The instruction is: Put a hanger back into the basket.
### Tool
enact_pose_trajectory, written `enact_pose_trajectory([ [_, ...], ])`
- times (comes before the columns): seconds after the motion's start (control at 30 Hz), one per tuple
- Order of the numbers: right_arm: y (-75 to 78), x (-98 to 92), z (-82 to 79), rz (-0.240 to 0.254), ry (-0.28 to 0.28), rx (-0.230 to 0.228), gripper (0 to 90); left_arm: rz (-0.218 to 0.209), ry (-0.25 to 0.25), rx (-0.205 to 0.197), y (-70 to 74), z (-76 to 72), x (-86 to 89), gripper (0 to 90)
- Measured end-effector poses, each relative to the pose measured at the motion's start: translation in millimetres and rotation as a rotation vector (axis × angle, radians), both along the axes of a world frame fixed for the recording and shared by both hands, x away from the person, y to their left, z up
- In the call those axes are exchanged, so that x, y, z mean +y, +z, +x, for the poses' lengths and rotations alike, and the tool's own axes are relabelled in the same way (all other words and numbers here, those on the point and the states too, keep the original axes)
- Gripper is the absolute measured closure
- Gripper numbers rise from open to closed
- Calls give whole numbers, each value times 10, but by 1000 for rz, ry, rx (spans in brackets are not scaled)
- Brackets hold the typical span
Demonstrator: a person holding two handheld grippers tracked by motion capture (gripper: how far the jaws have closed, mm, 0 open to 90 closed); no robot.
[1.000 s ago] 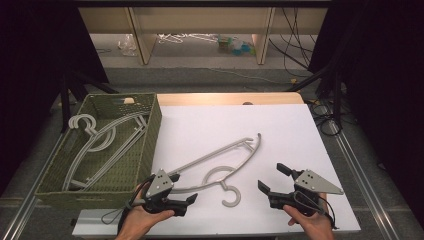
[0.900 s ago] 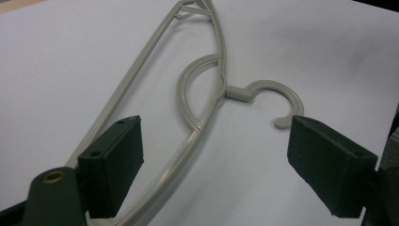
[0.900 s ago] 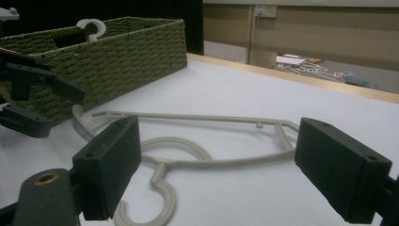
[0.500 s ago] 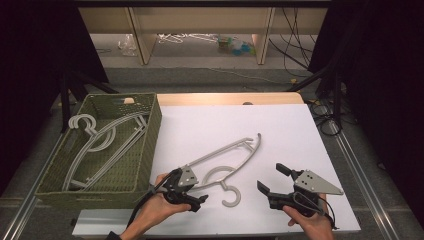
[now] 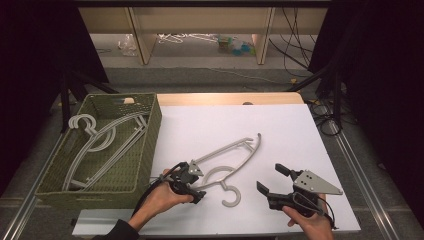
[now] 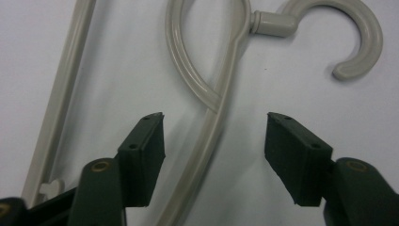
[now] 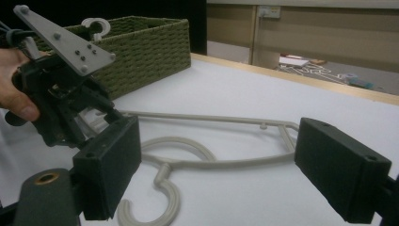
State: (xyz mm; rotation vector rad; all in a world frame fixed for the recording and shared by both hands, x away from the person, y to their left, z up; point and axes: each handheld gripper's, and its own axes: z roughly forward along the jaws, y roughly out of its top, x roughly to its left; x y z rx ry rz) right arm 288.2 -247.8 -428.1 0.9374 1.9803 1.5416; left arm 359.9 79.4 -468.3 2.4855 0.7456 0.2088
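Left gripper (image 6: 214, 146) is wide open astride the hanger (image 6: 221, 108), gripping nothing; the thin rod may slip on closing. Right gripper (image 7: 219, 165) is open, empty.

The hanger (image 5: 227, 165) on the table is pale beige-grey, and so are the hangers (image 5: 102, 142) in the basket. The basket (image 5: 148, 150) is olive green with a woven pattern. The table (image 5: 290, 135) is white. Both grippers have black jaws; the right gripper (image 5: 272, 181) carries a grey plate.
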Motion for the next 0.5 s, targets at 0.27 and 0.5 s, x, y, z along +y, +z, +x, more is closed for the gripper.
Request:
enact_pose_trajectory([
  [0.27, -1, 1, 5, 10, 5, 4, 162, 22, -18, 29, -47, 45, -74, 507],
  [0.5, 0, -1, -2, 2, -3, 2, 165, 83, -62, 45, 0, 75, -90, 626],
])
